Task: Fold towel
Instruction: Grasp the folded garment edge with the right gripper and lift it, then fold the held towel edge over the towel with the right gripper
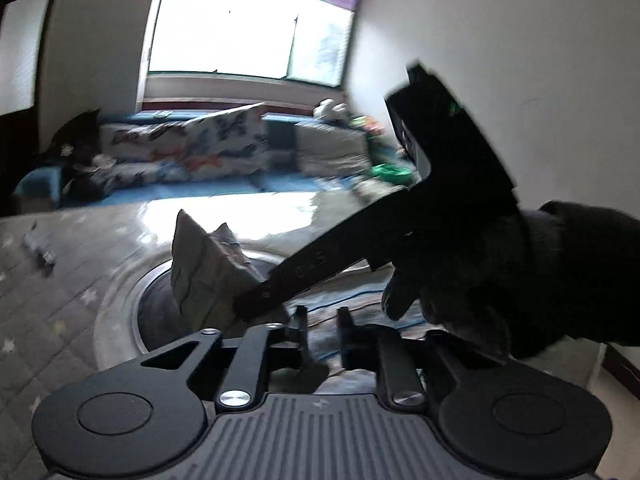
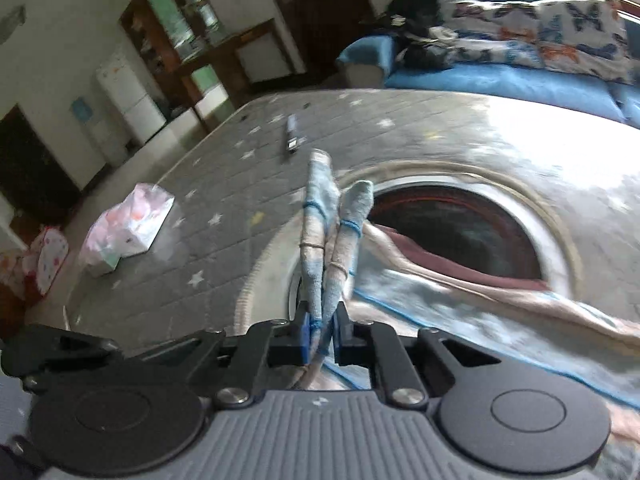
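The towel (image 2: 460,292) is pale blue and pink with a blue border and lies rumpled over a round opening in the table. My right gripper (image 2: 322,332) is shut on two of its corners (image 2: 320,208), which stick up side by side past the fingers. In the left wrist view that same right gripper (image 1: 244,306), held by a dark gloved hand (image 1: 520,272), pinches the raised towel fold (image 1: 200,272). My left gripper (image 1: 322,322) sits just below and right of it. Its fingers stand a little apart, with only towel showing behind the gap.
A grey star-patterned cover (image 2: 224,184) tops the table, which has a round dark opening (image 2: 460,232). On it lie a tissue pack (image 2: 128,224) at the left and a small dark stick-like object (image 2: 293,136) farther off. A blue sofa (image 2: 520,80) with butterfly cushions stands behind.
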`<state>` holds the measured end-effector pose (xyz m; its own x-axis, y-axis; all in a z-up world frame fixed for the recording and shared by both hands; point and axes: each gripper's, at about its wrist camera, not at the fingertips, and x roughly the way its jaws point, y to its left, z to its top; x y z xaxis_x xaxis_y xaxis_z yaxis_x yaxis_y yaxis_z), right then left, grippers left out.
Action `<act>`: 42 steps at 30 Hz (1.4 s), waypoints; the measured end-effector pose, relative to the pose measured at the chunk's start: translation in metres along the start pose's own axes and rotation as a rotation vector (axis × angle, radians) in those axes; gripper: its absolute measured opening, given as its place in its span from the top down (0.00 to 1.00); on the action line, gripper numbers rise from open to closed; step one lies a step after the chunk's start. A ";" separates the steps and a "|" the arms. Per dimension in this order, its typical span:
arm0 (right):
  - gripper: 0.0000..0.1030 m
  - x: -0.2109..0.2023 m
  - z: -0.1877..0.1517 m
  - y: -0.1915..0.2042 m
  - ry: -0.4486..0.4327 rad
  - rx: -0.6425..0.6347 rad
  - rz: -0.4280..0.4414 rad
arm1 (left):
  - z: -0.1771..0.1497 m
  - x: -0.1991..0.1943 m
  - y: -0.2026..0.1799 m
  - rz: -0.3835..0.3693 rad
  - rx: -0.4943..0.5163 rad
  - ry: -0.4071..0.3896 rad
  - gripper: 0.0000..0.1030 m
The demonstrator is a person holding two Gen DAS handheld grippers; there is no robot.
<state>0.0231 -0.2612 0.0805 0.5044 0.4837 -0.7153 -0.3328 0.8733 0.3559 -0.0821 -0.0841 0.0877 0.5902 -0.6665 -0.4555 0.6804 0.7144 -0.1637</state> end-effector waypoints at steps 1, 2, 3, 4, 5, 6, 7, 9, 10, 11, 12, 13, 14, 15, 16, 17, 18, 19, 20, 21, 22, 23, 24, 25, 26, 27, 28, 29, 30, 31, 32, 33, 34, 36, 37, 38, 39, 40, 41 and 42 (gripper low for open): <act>0.92 -0.008 -0.004 -0.008 -0.012 0.015 -0.010 | 0.000 -0.004 -0.001 -0.016 0.005 -0.013 0.72; 0.92 -0.018 -0.007 -0.016 -0.023 0.025 -0.028 | 0.000 -0.007 -0.002 -0.030 0.009 -0.025 0.69; 0.92 -0.028 -0.011 -0.024 -0.034 0.035 -0.046 | 0.000 -0.010 -0.002 -0.034 0.010 -0.033 0.65; 0.92 -0.036 -0.013 -0.033 -0.039 0.049 -0.061 | 0.000 -0.011 -0.002 -0.037 0.010 -0.039 0.64; 0.92 -0.044 -0.016 -0.041 -0.041 0.060 -0.082 | -0.001 -0.009 -0.001 -0.035 0.006 -0.028 0.64; 0.92 -0.052 -0.018 -0.049 -0.043 0.063 -0.106 | -0.002 -0.007 0.000 -0.033 0.001 -0.017 0.64; 0.92 -0.061 -0.020 -0.057 -0.045 0.067 -0.131 | -0.003 -0.005 0.001 -0.031 -0.003 -0.006 0.64; 0.92 -0.074 -0.024 -0.072 -0.045 0.068 -0.189 | -0.005 0.000 0.002 -0.027 -0.014 0.021 0.64; 0.92 -0.078 -0.027 -0.079 -0.046 0.069 -0.222 | -0.007 0.003 0.002 -0.025 -0.020 0.036 0.64; 0.92 -0.080 -0.031 -0.088 -0.045 0.094 -0.231 | -0.008 0.006 0.002 -0.025 -0.022 0.046 0.64; 0.92 -0.081 -0.036 -0.097 -0.044 0.119 -0.240 | -0.009 0.009 0.001 -0.025 -0.023 0.057 0.64; 0.92 -0.083 -0.040 -0.106 -0.043 0.144 -0.249 | -0.010 0.012 0.001 -0.024 -0.025 0.067 0.64; 0.92 -0.082 -0.045 -0.112 -0.042 0.160 -0.253 | -0.010 0.014 0.001 -0.025 -0.027 0.077 0.64; 0.92 -0.081 -0.050 -0.118 -0.045 0.179 -0.250 | -0.010 0.016 0.001 -0.026 -0.029 0.087 0.64; 0.92 -0.080 -0.055 -0.122 -0.052 0.197 -0.245 | -0.010 0.018 0.001 -0.025 -0.028 0.096 0.64; 0.92 -0.081 -0.058 -0.125 -0.062 0.210 -0.237 | -0.010 0.020 0.001 -0.025 -0.027 0.104 0.64; 0.92 -0.081 -0.061 -0.127 -0.073 0.224 -0.229 | -0.010 0.022 0.000 -0.022 -0.024 0.111 0.64; 0.92 -0.083 -0.062 -0.128 -0.083 0.231 -0.223 | -0.010 0.024 -0.001 -0.018 -0.020 0.117 0.64; 0.92 -0.089 -0.066 -0.129 -0.103 0.236 -0.211 | -0.010 0.025 0.000 -0.015 -0.019 0.119 0.64; 0.92 -0.096 -0.067 -0.128 -0.127 0.234 -0.203 | -0.009 0.025 0.001 -0.012 -0.017 0.122 0.64; 0.93 -0.102 -0.068 -0.126 -0.150 0.233 -0.194 | -0.009 0.026 0.001 -0.008 -0.016 0.124 0.64; 0.93 -0.109 -0.069 -0.126 -0.179 0.238 -0.191 | -0.010 0.028 0.002 -0.005 -0.017 0.127 0.64; 0.93 -0.115 -0.073 -0.127 -0.202 0.252 -0.186 | -0.011 0.029 0.003 -0.001 -0.019 0.130 0.64; 0.93 -0.116 -0.076 -0.131 -0.202 0.266 -0.191 | -0.011 0.031 0.004 -0.002 -0.024 0.134 0.64; 0.93 -0.117 -0.079 -0.135 -0.201 0.279 -0.196 | -0.012 0.033 0.005 -0.004 -0.028 0.140 0.64; 0.93 -0.114 -0.082 -0.138 -0.193 0.299 -0.210 | -0.012 0.035 0.005 -0.007 -0.033 0.148 0.64; 0.93 -0.111 -0.086 -0.141 -0.184 0.318 -0.224 | -0.013 0.037 0.005 -0.009 -0.031 0.152 0.64; 0.93 -0.109 -0.089 -0.144 -0.180 0.334 -0.222 | -0.013 0.038 0.004 -0.011 -0.030 0.156 0.64; 0.93 -0.107 -0.091 -0.146 -0.174 0.341 -0.223 | -0.013 0.038 0.003 -0.015 -0.027 0.159 0.64; 0.93 -0.104 -0.094 -0.149 -0.169 0.347 -0.224 | -0.014 0.039 0.003 -0.018 -0.025 0.164 0.64; 0.93 -0.102 -0.094 -0.150 -0.165 0.348 -0.226 | -0.015 0.040 0.002 -0.017 -0.023 0.168 0.63; 0.93 -0.101 -0.095 -0.151 -0.163 0.352 -0.230 | -0.016 0.041 0.001 -0.013 -0.020 0.172 0.62; 0.92 -0.100 -0.096 -0.152 -0.163 0.354 -0.240 | -0.016 0.041 0.002 -0.010 -0.020 0.173 0.61; 0.91 -0.101 -0.099 -0.153 -0.164 0.363 -0.242 | -0.017 0.041 0.003 -0.009 -0.025 0.172 0.61; 0.87 -0.101 -0.100 -0.153 -0.163 0.365 -0.247 | -0.017 0.041 0.003 -0.009 -0.027 0.172 0.61; 0.85 -0.102 -0.101 -0.153 -0.161 0.365 -0.251 | -0.018 0.042 0.004 -0.006 -0.026 0.175 0.61; 0.81 -0.102 -0.101 -0.153 -0.160 0.361 -0.270 | -0.019 0.042 0.004 -0.003 -0.025 0.179 0.60; 0.80 -0.105 -0.102 -0.153 -0.162 0.355 -0.291 | -0.019 0.043 0.005 -0.001 -0.023 0.183 0.60; 0.80 -0.107 -0.103 -0.153 -0.167 0.350 -0.307 | -0.019 0.043 0.006 0.000 -0.024 0.186 0.60; 0.80 -0.112 -0.103 -0.153 -0.180 0.353 -0.319 | -0.019 0.044 0.006 0.002 -0.025 0.188 0.60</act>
<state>-0.0648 -0.4547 0.0439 0.6770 0.1647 -0.7173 0.1342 0.9307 0.3403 -0.0603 -0.1052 0.0497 0.4981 -0.6154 -0.6109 0.6673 0.7219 -0.1832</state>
